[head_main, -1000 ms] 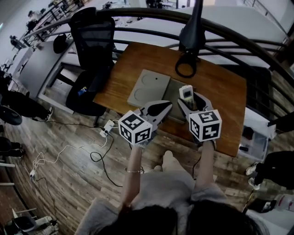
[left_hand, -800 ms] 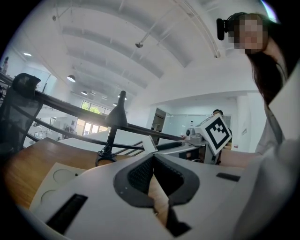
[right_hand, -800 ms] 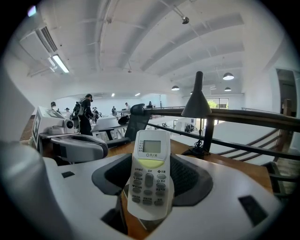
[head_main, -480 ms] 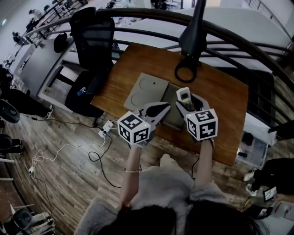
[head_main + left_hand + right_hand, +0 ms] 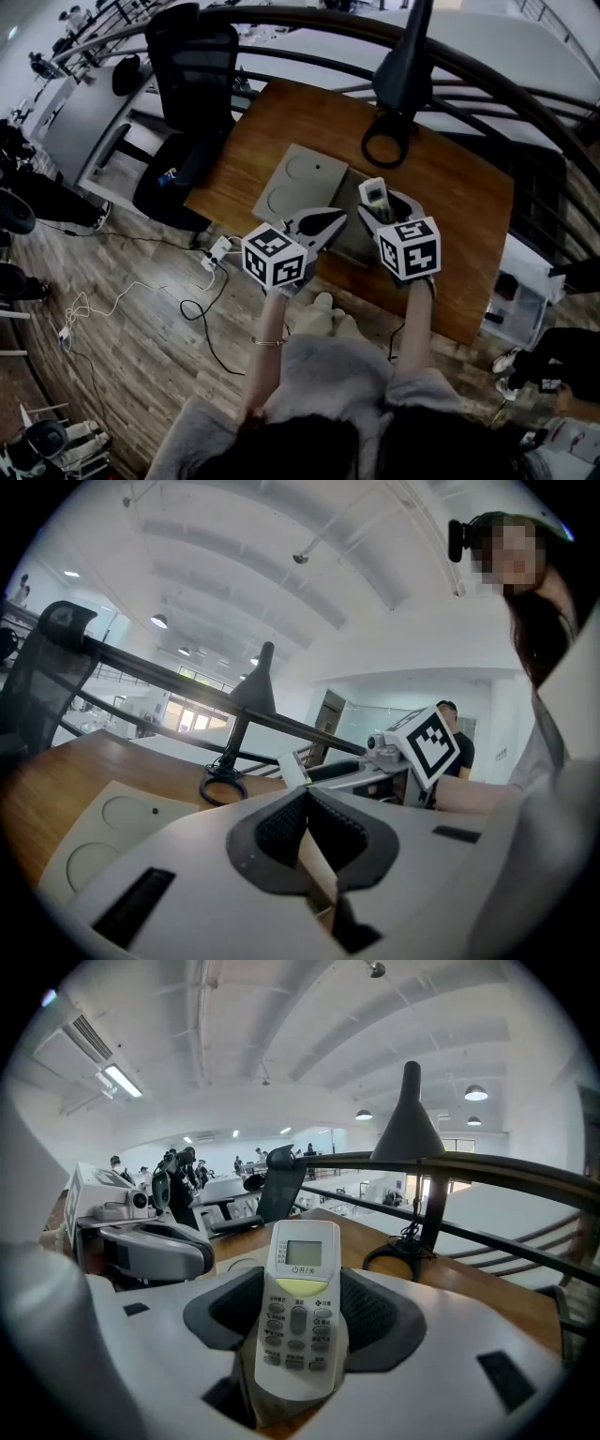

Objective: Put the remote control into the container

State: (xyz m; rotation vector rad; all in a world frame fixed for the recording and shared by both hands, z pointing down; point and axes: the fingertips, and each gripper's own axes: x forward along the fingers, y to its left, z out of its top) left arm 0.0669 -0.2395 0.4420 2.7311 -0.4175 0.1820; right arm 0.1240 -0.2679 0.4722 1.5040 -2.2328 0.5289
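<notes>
The remote [image 5: 301, 1279] stands upright between the jaws of the right tool [image 5: 383, 210]. The pads clamp its lower half from both sides, and the screen end sticks out beyond the tips. Holding it low like this leaves the free end clear to go in first, and the buttons face the camera, so the flat sides take the squeeze. It hangs in the air above the near part of the bench [image 5: 455, 192], over or just beside the grey container [image 5: 353, 240]. The tools cover most of the container, so I cannot tell whether the remote is already over the opening.

The left tool [image 5: 327, 225] hovers just left of the remote with its jaws pressed together on nothing. It looks parked there, close enough to steady the box if needed.

A flat grey lid [image 5: 302, 180] with two round dents lies on the bench touching the container's left side, so the opening seems free. The lamp [image 5: 387, 147] with its ring base stands farther back, well clear.

The likely next step is lowering the remote and releasing it inside.
</notes>
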